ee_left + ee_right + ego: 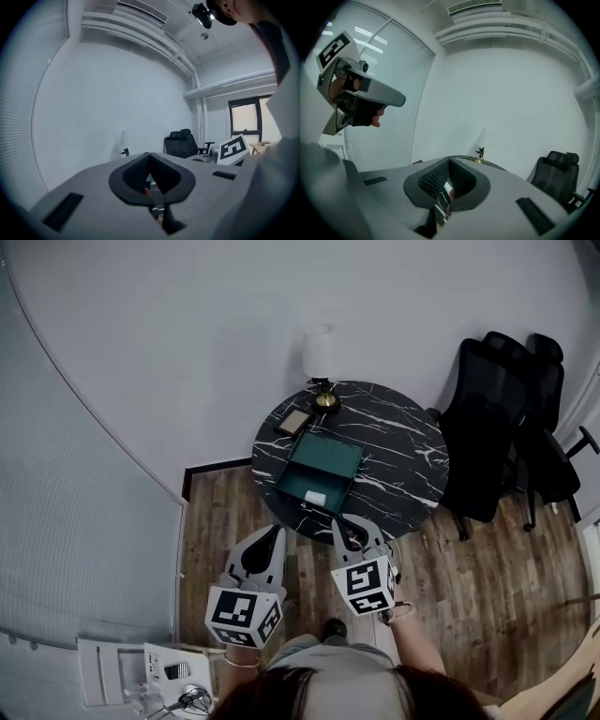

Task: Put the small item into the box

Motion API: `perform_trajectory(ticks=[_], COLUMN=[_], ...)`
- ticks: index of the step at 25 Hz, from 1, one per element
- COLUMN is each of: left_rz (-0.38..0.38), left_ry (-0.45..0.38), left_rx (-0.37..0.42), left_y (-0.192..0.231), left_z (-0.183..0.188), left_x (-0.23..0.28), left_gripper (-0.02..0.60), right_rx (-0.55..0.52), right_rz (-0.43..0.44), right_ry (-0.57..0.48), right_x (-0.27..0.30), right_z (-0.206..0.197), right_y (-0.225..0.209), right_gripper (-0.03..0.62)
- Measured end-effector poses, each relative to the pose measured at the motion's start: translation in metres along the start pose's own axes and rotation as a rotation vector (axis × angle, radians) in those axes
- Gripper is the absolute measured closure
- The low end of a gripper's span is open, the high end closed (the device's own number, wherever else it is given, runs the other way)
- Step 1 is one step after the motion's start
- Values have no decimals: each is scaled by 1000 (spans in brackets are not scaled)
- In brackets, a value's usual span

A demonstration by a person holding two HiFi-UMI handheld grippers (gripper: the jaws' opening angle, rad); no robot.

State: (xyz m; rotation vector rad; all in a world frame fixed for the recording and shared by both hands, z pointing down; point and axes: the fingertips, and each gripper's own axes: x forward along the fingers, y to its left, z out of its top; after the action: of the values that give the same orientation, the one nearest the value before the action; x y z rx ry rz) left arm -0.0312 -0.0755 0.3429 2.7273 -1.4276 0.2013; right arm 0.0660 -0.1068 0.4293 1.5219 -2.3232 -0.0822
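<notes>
— Grippers, quick?
— Left gripper (273, 533): jaws pressed together, nothing between them. It hangs over the wood floor (469, 596), just short of the tabletop (398, 442). Right gripper (343, 527): also fully closed, holding nothing, tips at the tabletop's near edge.
— Box?
— Green box (330, 459), lid open, on the near-left part of the round black marble tabletop. The right gripper's tips are just beside its front corner, can't tell if touching.
— The small item?
— Small white item (314, 498) lies inside the box on its bottom, near the front wall. Neither gripper is on it.
— Anything else?
— White-shaded lamp (321, 354) at the tabletop's far edge, a small flat framed thing (293, 422) near its base. Two black office chairs (497, 409) stand to the right of the tabletop.
</notes>
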Motion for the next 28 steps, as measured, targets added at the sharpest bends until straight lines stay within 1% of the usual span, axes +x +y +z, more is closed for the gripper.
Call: perform_trajectory(ticks=[10,18,28], left_rz=[-19,-44,-70], left_ry=[-19,-38,-46], left_rx=[7,11,2], left_y=[-8,-12,-19], left_z=[-1,2,0], left_x=[-28,-55,-83], left_gripper=[574,574,574], right_rx=[33,62,45], right_rz=[-43,-96,-133], right_ry=[-83,-111,-138], right_x=[-33,-64,-97], right_z=[22,38,55], right_y=[12,22,41], right_gripper=[569,569,569])
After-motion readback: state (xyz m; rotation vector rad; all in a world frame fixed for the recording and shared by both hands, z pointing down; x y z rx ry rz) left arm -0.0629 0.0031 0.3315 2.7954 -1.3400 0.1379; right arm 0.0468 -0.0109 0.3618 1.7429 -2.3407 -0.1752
